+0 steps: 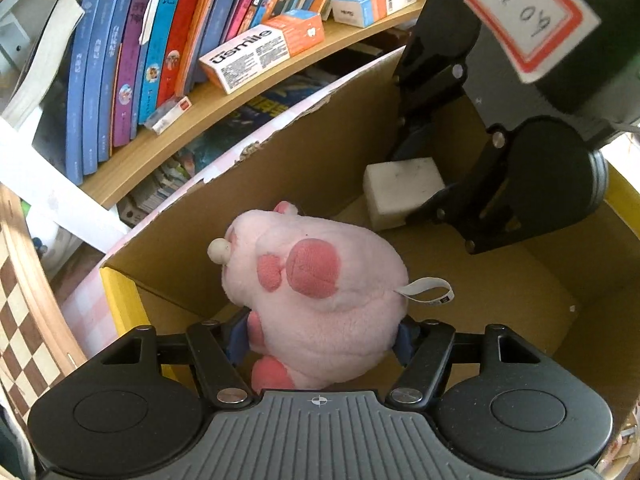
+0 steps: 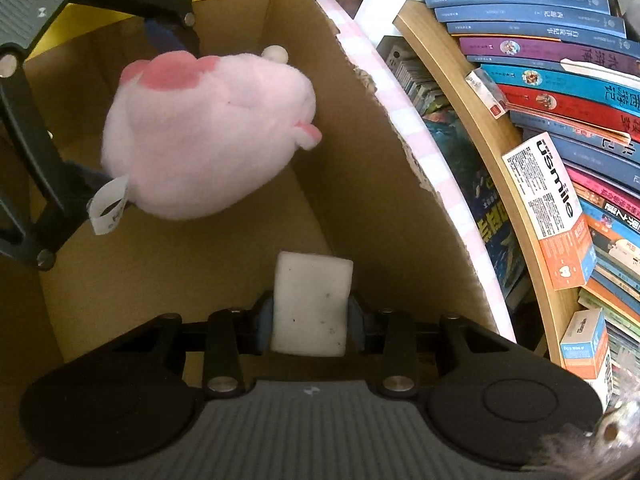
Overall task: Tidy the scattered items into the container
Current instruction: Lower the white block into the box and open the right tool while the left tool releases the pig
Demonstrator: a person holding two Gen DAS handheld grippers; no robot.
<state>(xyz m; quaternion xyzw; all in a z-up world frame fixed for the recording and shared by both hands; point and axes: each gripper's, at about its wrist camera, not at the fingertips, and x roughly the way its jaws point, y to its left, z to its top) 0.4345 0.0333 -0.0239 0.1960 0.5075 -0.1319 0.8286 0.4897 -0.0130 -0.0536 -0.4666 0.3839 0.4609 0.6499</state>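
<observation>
My left gripper [image 1: 322, 340] is shut on a pink plush toy [image 1: 316, 300] and holds it inside the open cardboard box [image 1: 280, 168]. My right gripper [image 2: 310, 320] is shut on a white sponge block [image 2: 310, 304], also inside the box [image 2: 380, 160]. In the left wrist view the sponge [image 1: 400, 188] sits between the right gripper's fingers [image 1: 436, 204] at the box's far side. In the right wrist view the plush toy [image 2: 200, 132] hangs from the left gripper's fingers [image 2: 80, 180] at upper left.
A wooden bookshelf [image 1: 240, 100] with upright books and small cartons [image 1: 248, 58] runs just beyond the box's torn far wall. It shows on the right in the right wrist view [image 2: 500, 152]. A checkered board [image 1: 16, 312] lies at left.
</observation>
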